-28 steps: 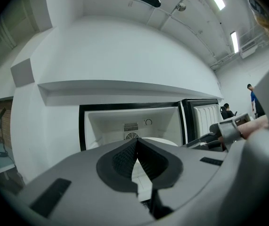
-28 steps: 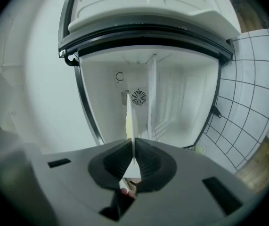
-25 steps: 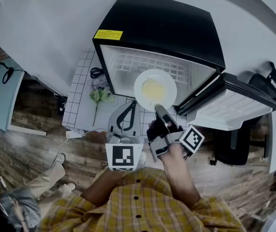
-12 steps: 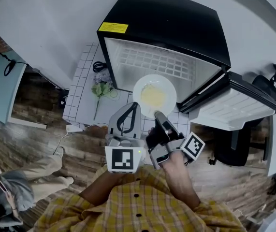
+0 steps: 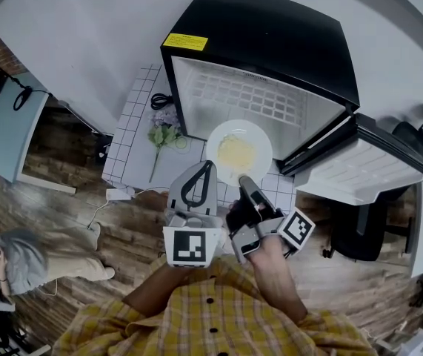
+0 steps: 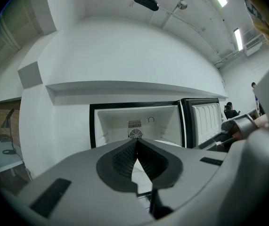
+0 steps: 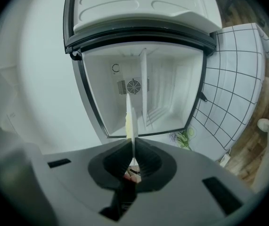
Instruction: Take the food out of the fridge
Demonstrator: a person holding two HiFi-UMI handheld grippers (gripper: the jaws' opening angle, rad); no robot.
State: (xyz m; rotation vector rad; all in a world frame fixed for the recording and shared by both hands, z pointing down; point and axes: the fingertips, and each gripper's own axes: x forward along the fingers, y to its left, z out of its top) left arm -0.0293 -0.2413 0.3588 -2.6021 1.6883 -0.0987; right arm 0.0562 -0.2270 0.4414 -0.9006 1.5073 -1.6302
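Your right claw (image 5: 245,180) is clamped on the near rim of a round white plate (image 5: 212,148) with soft yellow food (image 5: 236,152) on it. In the head view the plate sits in the middle of the frame, just in front of the open mouth of the small black fridge (image 5: 270,28) with white walls inside. In the right gripper view you see the plate edge-on (image 7: 130,121), a thin white line standing up between the two dark pads. Your left claw (image 5: 208,165) is just left of the plate, and its jaws are together with nothing between them. The white fridge door (image 5: 359,165) hangs open at the right. A green leafy sprig (image 5: 163,136) lies on the white tiled top (image 5: 133,139) left of the fridge.
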